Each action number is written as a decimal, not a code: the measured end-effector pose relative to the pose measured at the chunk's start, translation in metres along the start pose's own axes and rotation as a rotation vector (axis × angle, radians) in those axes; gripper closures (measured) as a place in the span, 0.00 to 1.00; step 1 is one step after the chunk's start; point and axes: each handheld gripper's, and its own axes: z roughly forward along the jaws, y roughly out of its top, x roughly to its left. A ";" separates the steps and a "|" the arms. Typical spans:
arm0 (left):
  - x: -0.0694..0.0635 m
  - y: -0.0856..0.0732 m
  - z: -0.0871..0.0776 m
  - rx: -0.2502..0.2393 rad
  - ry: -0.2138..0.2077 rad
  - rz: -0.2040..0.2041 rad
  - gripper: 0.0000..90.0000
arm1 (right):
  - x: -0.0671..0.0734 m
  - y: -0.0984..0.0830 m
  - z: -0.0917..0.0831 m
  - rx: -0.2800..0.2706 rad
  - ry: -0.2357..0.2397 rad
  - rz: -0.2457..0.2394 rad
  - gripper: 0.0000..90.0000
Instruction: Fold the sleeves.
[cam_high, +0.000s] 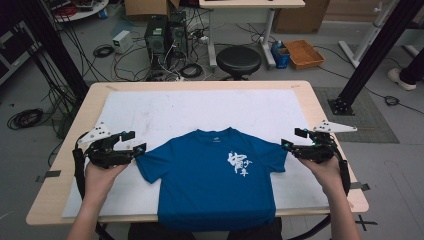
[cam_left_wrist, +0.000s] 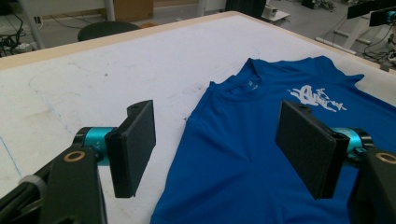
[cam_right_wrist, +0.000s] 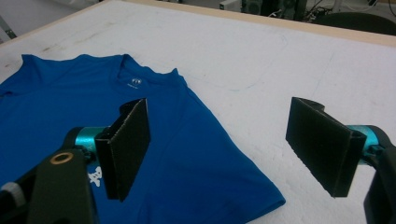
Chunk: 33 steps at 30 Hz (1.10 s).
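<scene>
A blue T-shirt (cam_high: 215, 185) with a white print on its chest lies flat, front up, collar toward the far side, and its hem hangs over the near table edge. My left gripper (cam_high: 135, 142) is open at the tip of the shirt's left sleeve. In the left gripper view the gripper (cam_left_wrist: 219, 140) has one pad over the white mat and the other over the T-shirt (cam_left_wrist: 233, 102), with nothing pinched. My right gripper (cam_high: 293, 139) is open at the opposite sleeve. The right gripper view has the gripper (cam_right_wrist: 224, 144) straddling the sleeve edge of the T-shirt (cam_right_wrist: 56, 93).
A white mat (cam_high: 200, 107) covers most of the wooden table (cam_high: 320, 107). Beyond the far edge stand a black stool (cam_high: 238, 60), computer towers (cam_high: 165, 32) with floor cables, and an orange crate (cam_high: 303, 53). Black frame posts rise at both sides.
</scene>
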 end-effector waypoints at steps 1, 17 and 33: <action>0.000 0.000 0.000 0.004 -0.003 -0.002 0.32 | 0.000 0.000 0.000 -0.001 -0.002 -0.001 0.24; 0.009 -0.010 0.002 0.046 0.000 -0.026 0.32 | -0.005 0.001 0.000 -0.012 -0.020 0.004 0.27; 0.027 -0.030 0.003 0.136 0.036 -0.110 0.35 | -0.004 0.002 0.000 -0.009 -0.037 -0.002 0.33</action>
